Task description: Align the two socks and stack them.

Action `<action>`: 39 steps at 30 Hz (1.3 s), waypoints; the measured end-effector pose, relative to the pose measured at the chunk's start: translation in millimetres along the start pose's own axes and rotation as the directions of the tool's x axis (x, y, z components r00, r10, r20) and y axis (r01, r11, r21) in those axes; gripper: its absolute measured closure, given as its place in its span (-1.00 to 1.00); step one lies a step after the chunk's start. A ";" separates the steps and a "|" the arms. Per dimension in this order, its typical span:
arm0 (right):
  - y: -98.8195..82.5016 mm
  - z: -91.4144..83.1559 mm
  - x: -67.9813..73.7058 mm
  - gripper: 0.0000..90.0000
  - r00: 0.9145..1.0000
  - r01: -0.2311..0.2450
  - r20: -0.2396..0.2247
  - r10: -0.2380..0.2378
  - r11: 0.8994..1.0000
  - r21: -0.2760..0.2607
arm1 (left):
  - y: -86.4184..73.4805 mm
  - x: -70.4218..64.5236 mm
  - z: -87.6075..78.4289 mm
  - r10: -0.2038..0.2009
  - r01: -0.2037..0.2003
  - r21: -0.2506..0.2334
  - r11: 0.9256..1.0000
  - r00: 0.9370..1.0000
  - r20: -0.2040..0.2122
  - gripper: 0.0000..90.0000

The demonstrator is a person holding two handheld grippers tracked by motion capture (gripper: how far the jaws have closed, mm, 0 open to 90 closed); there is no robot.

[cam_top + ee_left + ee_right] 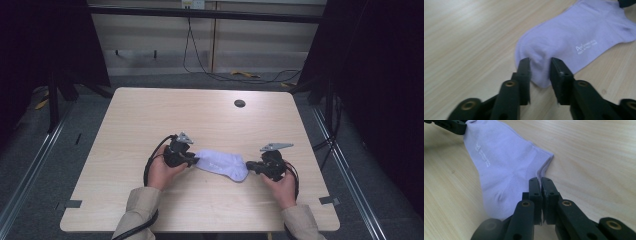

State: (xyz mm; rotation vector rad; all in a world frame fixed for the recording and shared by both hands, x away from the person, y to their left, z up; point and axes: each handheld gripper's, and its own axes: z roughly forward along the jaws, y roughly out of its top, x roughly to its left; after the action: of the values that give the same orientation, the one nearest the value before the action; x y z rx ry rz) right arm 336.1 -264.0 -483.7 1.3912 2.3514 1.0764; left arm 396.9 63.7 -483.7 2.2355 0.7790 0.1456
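A pale lilac ankle sock with small white lettering lies flat on the wooden table, stretched between the two grippers. My left gripper is at the sock's left end. In the left gripper view its jaws stand apart, with a puckered fold of the sock lying loose between them. My right gripper is at the other end. In the right gripper view it is pinched shut on the thin edge of the sock. The left gripper shows far off at the top left of that view.
A round dark cable hole sits near the table's back edge. Black frame posts and metal floor rails flank the table, and cables trail on the floor behind it. The person's sleeves come in over the front edge.
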 end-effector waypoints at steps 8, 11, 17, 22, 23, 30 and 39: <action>1.7 -3.6 3.6 0.88 0.999 0.020 0.026 -0.019 0.999 -0.027 | 2.0 9.3 -9.5 -0.061 0.061 -0.038 0.997 0.998 -0.006 0.55; 1.4 -2.2 3.8 0.88 0.999 0.022 0.031 -0.021 1.000 -0.020 | 2.7 8.9 0.7 -0.056 0.056 -0.024 0.998 0.998 -0.007 0.59; -1.4 0.5 0.6 0.90 0.999 0.024 0.038 -0.024 1.000 -0.008 | 3.1 6.8 15.8 -0.048 0.047 0.004 0.999 0.999 0.016 0.70; -1.2 0.9 0.5 0.90 0.999 0.028 0.046 -0.028 1.000 -0.007 | 5.9 -0.5 19.7 -0.002 0.002 0.049 0.999 1.000 0.003 0.89; -1.1 0.9 0.6 0.90 0.998 0.029 0.048 -0.029 1.000 -0.007 | 6.7 -1.1 19.8 0.004 -0.004 0.055 0.998 1.000 0.002 0.96; 3.9 -9.7 5.2 0.66 0.998 0.042 0.060 -0.037 0.996 -0.076 | 7.9 -3.6 20.0 -0.023 0.022 0.063 0.998 1.000 0.017 1.00; -10.6 8.5 19.2 1.00 0.991 0.132 0.020 -0.132 0.991 -0.010 | 7.7 -5.7 18.8 -0.037 0.035 0.076 0.997 0.999 0.021 1.00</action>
State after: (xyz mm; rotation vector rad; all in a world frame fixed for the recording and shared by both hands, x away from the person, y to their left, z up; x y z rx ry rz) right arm 323.0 -247.0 -493.5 1.2168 2.3819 1.0342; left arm 402.2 44.6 -491.0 2.2884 0.8246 0.0750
